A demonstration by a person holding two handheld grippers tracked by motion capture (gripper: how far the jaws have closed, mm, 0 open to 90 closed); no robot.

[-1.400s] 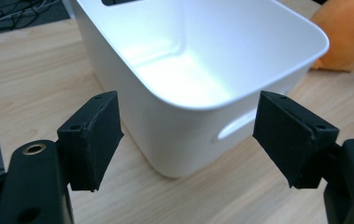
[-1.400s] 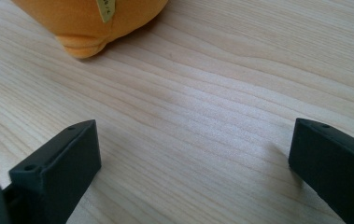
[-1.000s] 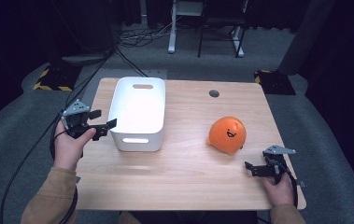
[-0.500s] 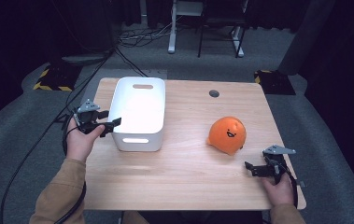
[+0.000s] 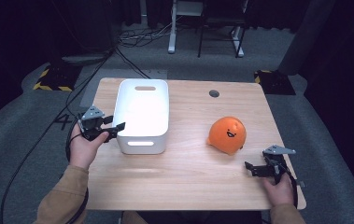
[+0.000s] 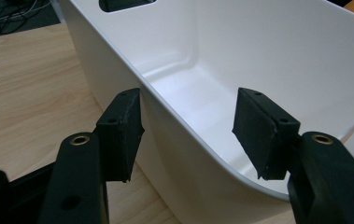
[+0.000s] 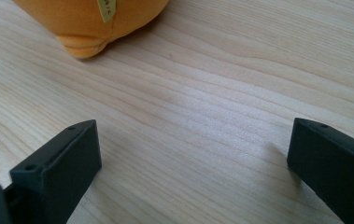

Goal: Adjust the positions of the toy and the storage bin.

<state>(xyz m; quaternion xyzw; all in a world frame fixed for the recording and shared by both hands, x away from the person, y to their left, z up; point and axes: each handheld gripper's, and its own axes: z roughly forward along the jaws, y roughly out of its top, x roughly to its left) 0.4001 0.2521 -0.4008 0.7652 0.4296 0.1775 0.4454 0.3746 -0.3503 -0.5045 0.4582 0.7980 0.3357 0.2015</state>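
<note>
A white plastic bin (image 5: 142, 142) stands empty on the left half of the wooden table (image 5: 188, 186). My left gripper (image 5: 117, 129) is at the bin's near left corner. In the left gripper view its jaws straddle the bin wall (image 6: 174, 154), one pad outside and one inside. The jaws have just been closing with that wall between them, and the left gripper (image 6: 188, 135) is shut on it. An orange round plush toy (image 5: 227, 134) with a smiling face sits right of centre. My right gripper (image 5: 251, 169) rests open on the table near the toy (image 7: 90, 23), nothing between its jaws.
A round grommet hole (image 5: 214, 93) sits in the table's far side. Beyond the table, chair and desk legs (image 5: 202, 32) stand on grey carpet with cables (image 5: 132, 37). Bare wood lies between the bin and the toy.
My left hand has moved right and slightly down to the bin's near left corner, and its jaws have narrowed over the wall. The right hand and the toy have not moved.
</note>
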